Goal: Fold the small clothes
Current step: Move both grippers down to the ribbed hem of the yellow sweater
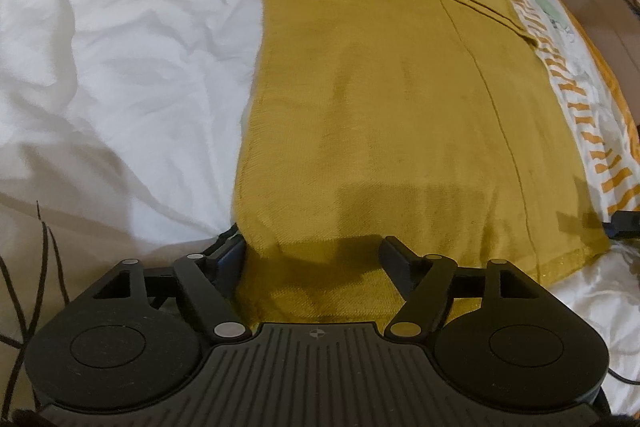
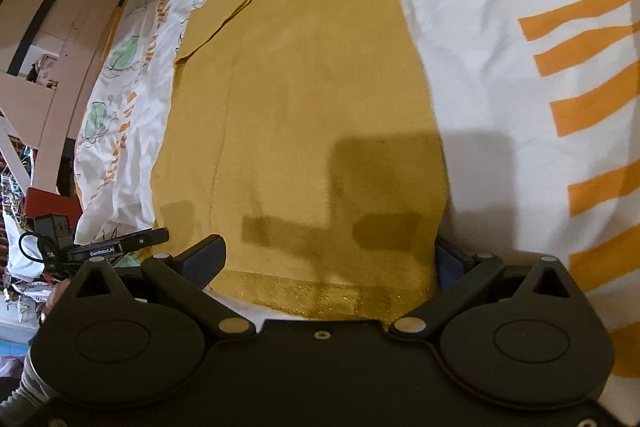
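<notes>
The far end of the mustard garment [image 1: 380,99] runs off the top edge of the left wrist view, and its far end is likewise cut by the top edge of the right wrist view. The left gripper [image 1: 316,259] has its left finger [image 1: 234,253] partly hidden behind the garment's near side edge; whether that edge lies on the pad cannot be told. The right gripper [image 2: 328,261] has its right finger [image 2: 446,263] mostly covered by the hem corner. The black device [image 2: 100,249] at the bed's left edge is partly hidden by the gripper body. The room beyond the bed frame [image 2: 60,27] is blurred.
</notes>
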### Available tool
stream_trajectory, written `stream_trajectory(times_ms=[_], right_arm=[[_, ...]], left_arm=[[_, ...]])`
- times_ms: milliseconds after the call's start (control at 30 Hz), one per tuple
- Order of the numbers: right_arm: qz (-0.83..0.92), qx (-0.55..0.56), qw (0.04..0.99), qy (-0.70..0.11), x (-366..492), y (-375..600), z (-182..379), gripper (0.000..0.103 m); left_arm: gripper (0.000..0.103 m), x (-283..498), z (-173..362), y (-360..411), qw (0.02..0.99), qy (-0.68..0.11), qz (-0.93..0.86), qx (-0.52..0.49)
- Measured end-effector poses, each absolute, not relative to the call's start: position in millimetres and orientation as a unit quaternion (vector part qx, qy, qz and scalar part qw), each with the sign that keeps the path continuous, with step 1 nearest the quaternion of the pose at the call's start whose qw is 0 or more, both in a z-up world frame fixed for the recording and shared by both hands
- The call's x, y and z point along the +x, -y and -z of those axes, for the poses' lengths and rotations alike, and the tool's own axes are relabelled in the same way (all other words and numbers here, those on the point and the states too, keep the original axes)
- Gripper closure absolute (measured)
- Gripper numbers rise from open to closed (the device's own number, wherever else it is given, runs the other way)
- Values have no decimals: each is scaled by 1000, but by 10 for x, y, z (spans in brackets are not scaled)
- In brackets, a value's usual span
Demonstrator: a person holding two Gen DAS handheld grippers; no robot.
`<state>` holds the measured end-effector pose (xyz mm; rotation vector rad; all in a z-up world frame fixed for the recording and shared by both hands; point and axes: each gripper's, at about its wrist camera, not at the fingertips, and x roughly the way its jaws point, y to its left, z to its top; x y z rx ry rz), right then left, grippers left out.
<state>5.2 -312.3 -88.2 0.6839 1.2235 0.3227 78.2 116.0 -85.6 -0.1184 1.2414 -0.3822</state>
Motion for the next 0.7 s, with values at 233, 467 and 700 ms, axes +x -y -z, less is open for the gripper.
stream_trajectory(times_ms=[233,467,700], right_arm=[[-155,313,755,-556,19,3145,856,0],[-155,306,755,-558,28,3127,861,0],[-156,307,756,-557,33,3115,863,0]], left_arm=[[38,720,795,-1138,795,-578,179,-45],[53,585,733,-1250,795,-582,158,-63],[92,588,745,-1332,799,-579,136,-89]])
